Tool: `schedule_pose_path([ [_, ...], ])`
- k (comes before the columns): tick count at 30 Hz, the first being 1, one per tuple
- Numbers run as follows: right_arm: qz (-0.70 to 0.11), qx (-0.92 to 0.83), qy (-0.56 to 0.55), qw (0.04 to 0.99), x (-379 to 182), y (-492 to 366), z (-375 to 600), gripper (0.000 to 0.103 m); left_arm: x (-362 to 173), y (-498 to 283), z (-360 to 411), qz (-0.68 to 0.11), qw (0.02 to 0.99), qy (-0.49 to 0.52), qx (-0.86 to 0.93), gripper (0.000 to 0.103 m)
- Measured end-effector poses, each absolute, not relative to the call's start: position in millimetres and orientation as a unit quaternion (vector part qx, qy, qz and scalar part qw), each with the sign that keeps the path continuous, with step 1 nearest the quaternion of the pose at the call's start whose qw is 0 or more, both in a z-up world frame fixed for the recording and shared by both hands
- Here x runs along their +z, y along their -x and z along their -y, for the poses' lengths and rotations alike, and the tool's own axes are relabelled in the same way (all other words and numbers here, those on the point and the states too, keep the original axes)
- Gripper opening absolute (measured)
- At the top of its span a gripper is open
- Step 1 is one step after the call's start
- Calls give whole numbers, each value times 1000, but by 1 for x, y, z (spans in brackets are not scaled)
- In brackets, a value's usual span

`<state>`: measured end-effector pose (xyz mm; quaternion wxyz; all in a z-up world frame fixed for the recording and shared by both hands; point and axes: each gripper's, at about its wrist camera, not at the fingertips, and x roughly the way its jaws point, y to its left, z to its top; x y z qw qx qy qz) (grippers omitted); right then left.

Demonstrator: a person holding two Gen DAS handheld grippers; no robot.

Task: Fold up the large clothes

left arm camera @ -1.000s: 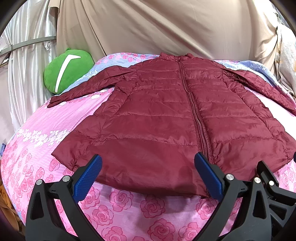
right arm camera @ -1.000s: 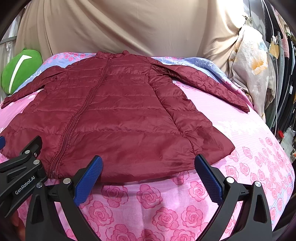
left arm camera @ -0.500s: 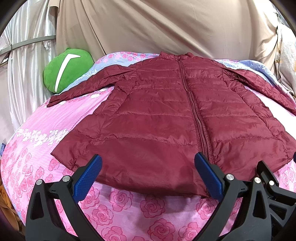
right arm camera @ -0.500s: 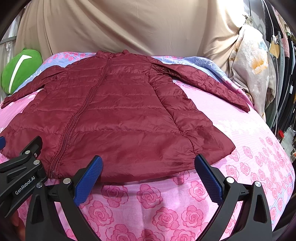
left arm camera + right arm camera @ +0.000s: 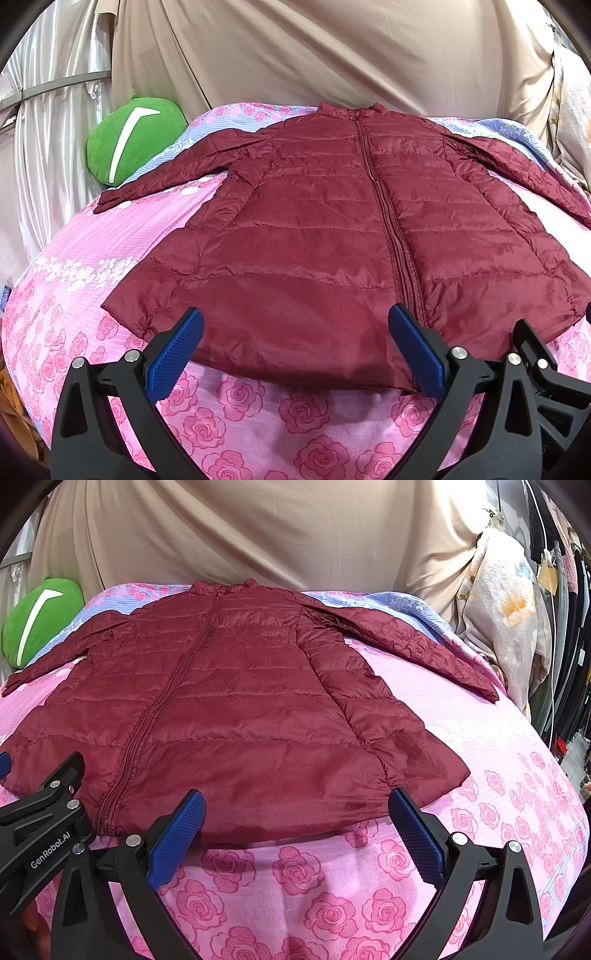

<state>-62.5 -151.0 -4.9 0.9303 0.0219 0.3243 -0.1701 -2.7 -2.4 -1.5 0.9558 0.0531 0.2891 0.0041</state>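
On rose-printed bedding (image 5: 236,410), a quilted maroon jacket (image 5: 332,236) lies flat; both grippers (image 5: 295,350) (image 5: 295,830) gape wide.

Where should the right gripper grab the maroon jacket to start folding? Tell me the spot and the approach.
Probably the right sleeve near its cuff, with the right gripper coming from the bed's right side. The jacket lies flat, zipped, sleeves spread outward, so that thin sleeve end lies free on the bedspread and can swing across the chest. Both grippers, including the left gripper, are open.
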Motion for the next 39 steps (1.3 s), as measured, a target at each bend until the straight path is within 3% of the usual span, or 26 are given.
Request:
schedule_pose_path([
  [30,-327,-165,-25,930,-4,62,152,98,-5,3,2,-303,951,-56,7,98],
  [39,-311,-196,-63,928,17,47,247,98,3,-6,-22,-313,949,0,-29,98],
])
